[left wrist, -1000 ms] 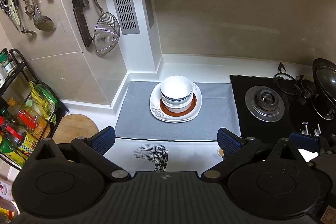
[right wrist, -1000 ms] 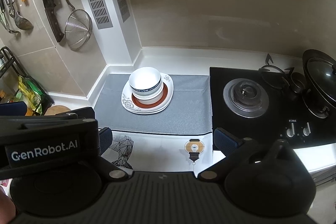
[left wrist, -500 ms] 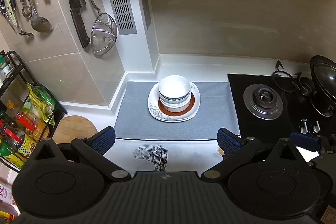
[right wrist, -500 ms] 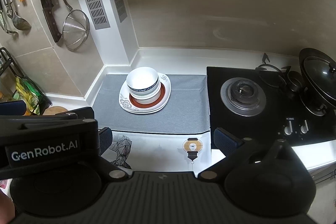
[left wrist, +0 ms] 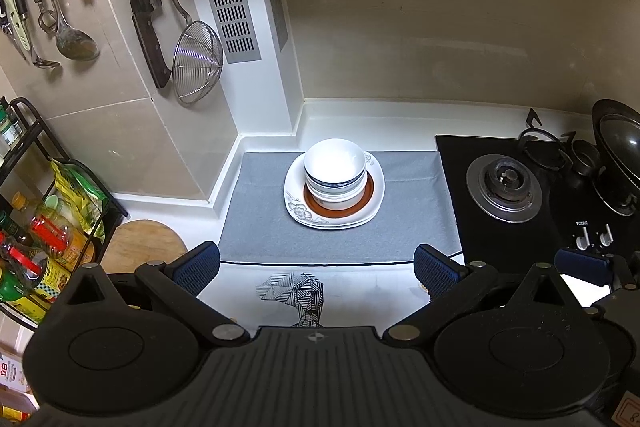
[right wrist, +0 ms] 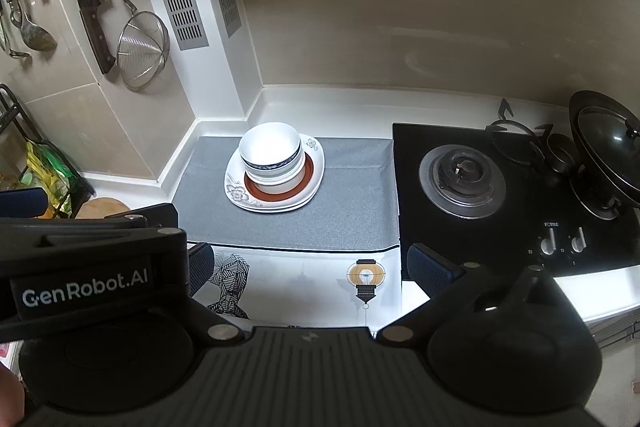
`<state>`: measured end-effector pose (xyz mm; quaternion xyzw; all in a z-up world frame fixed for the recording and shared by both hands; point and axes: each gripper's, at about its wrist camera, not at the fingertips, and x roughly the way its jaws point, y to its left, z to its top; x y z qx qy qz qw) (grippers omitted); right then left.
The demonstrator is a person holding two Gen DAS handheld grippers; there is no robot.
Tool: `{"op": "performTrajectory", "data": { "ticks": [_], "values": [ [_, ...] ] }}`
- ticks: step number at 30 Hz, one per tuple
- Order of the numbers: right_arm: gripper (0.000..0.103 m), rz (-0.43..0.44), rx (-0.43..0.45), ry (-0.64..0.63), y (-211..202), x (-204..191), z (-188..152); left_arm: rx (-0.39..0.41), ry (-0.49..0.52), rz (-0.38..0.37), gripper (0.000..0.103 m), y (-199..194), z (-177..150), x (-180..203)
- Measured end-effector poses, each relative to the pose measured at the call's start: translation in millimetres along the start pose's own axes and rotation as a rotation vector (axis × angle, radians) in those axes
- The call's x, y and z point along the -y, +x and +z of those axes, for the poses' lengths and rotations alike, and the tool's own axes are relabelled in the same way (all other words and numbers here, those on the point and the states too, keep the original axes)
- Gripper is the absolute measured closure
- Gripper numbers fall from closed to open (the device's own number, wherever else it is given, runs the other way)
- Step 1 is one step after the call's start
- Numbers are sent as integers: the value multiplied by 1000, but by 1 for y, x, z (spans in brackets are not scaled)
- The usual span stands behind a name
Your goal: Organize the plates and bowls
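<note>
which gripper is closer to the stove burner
Right. The right gripper hangs just front-left of the burner, its right finger beside the hob edge. The left gripper sits further left, facing the stacked bowls.

White kitchen counter with a mat, a stack of dishes, a hob and a board.

The white countertop (left wrist: 360,119) carries a grey mat (left wrist: 340,235) at its middle; a white plate (left wrist: 298,213) lies on the mat, toward 12 o'clock, bearing stacked bowls (left wrist: 334,167). At 3 o'clock of the mat, touching its edge, sits a black gas hob (right wrist: 516,223). At 8 o'clock a round wooden board (left wrist: 140,243) lies on the counter.
</note>
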<state>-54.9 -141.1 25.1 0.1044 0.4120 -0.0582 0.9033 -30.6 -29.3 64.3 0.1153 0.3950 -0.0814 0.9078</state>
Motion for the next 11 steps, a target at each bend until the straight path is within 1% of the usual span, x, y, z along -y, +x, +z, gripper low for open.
{"op": "performTrajectory", "data": {
  "ticks": [11],
  "values": [
    [1,-10,-8,-4,10,-11,5,-4,1,-21,0,13,4,-16]
  ]
}}
